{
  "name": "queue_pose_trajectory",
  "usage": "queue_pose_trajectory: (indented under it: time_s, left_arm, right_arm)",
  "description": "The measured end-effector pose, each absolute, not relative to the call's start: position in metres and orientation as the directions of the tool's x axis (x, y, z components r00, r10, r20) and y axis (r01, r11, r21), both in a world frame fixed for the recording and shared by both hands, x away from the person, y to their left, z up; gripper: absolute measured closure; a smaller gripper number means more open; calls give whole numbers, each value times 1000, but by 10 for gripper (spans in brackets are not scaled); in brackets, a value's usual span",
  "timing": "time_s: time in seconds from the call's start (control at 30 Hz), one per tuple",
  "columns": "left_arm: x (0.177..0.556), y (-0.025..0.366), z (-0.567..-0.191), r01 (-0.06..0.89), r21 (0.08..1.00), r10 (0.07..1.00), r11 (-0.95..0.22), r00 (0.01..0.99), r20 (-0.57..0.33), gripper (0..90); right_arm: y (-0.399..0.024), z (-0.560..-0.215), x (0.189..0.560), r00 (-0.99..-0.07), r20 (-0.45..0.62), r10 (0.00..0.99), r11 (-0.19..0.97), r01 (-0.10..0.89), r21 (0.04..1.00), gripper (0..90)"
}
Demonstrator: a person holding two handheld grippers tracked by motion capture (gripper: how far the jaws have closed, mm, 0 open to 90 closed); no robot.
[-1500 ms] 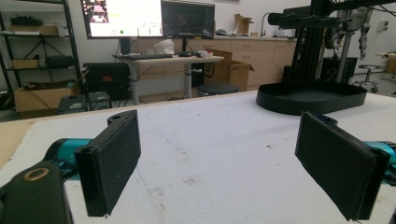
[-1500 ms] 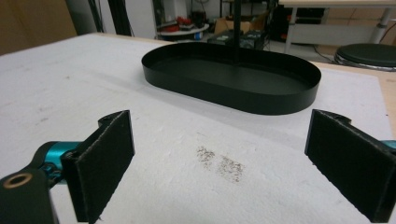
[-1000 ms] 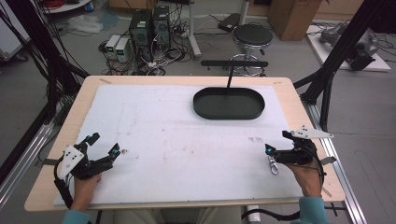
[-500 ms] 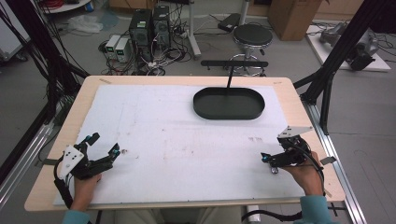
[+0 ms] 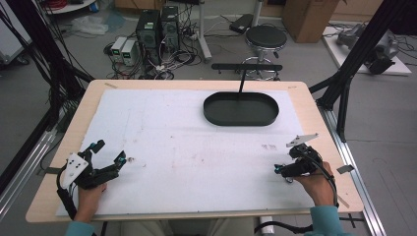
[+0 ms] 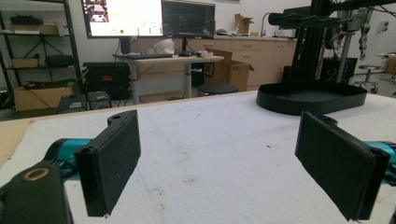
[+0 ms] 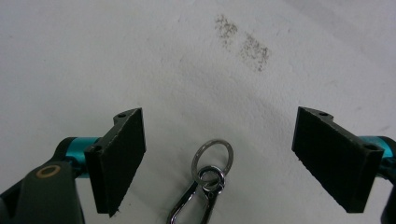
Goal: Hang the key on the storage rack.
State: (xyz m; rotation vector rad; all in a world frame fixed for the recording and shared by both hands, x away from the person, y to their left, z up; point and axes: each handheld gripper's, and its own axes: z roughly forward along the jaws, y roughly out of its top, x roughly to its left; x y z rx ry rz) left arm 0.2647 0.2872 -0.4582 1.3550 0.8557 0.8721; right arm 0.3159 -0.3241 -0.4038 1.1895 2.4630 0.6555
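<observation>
While both hands rest near the front edge, the wooden desk (image 5: pixel 314 105) carries a large white mat (image 5: pixel 187 147) that covers most of its top. On the far right part of the mat sits a black oval tray (image 5: pixel 241 109), shallow and open; the left gripper view shows it (image 6: pixel 310 97) ahead and to the right, beyond the jaws. A thin black T-shaped stand (image 5: pixel 244 73) rises just behind the tray. The left tongs (image 5: pixel 109 157) lie at the front left of the mat, held by the left hand (image 5: pixel 91 194), with the jaws spread wide apart and nothing between them; the left gripper view confirms bare mat between the two black pads (image 6: pixel 112 158). The right tongs (image 5: pixel 281 169) lie at the front right, held by the right hand (image 5: pixel 312 184), pointing left and tilted down toward the mat. Its jaws are also spread wide. In the right gripper view, a small metal clasp with a round ring (image 7: pixel 208 184) lies flat on the mat between the two open pads (image 7: pixel 119 156), nearer the left pad, touching neither. A faint grey smudge (image 7: pixel 243 44) marks the mat beyond the ring.
</observation>
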Motion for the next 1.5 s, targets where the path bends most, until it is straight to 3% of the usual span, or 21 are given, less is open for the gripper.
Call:
queue_pose_trajectory:
  time_s: [0.9,1.5]
  left_arm:
    - [265,287,-458,-25,999,899,29,438,-15,146]
    - [265,287,-458,-25,999,899,29,438,-15,146]
  right_arm:
    - [-334,-416,314,-572,-33,819,518,715,470,636]
    - [-342,-410,312,-552,-15,833,492,729,476,759]
